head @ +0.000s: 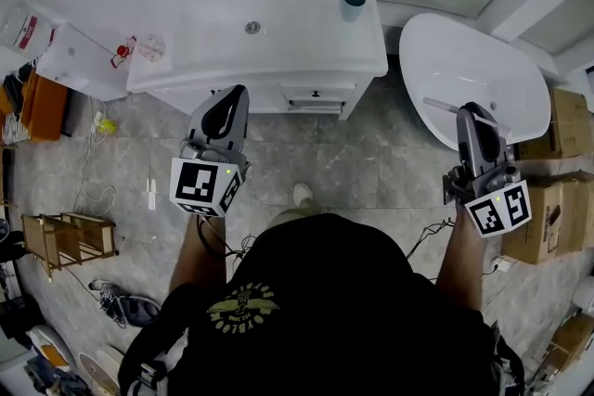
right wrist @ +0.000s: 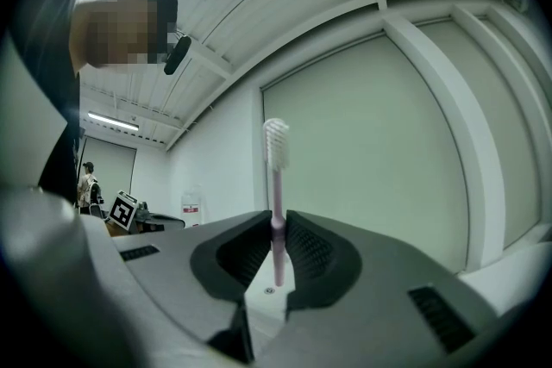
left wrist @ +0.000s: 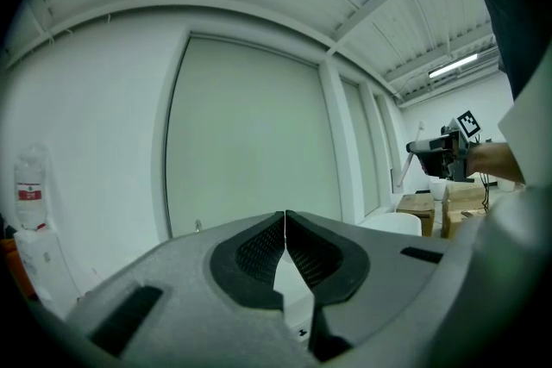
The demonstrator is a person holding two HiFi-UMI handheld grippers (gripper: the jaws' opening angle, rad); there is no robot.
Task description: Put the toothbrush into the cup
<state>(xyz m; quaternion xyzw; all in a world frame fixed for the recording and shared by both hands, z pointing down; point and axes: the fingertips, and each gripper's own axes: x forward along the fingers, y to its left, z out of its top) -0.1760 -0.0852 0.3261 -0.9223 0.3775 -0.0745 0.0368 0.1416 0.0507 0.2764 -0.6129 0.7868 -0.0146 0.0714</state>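
In front of the white ceramic washbasin [head: 297,46], the left gripper [left wrist: 285,218] has its jaws closed together with nothing between them. Off the basin's right side, the right gripper [right wrist: 278,224] is clamped on the handle of a pale pink toothbrush [right wrist: 276,177], its white bristle head clear of the jaws. A small teal cup [head: 353,5] stands on the basin's far right corner.

The camera on my head looks steeply down on the sink [head: 278,5], the floor [head: 306,153], my left tool [head: 232,97] and my right tool [head: 469,111]. A camera rides on each tool, close behind its jaws, and looks level at the pale wall [left wrist: 250,134]. Each tool camera also sees the other tool far off at its edge.
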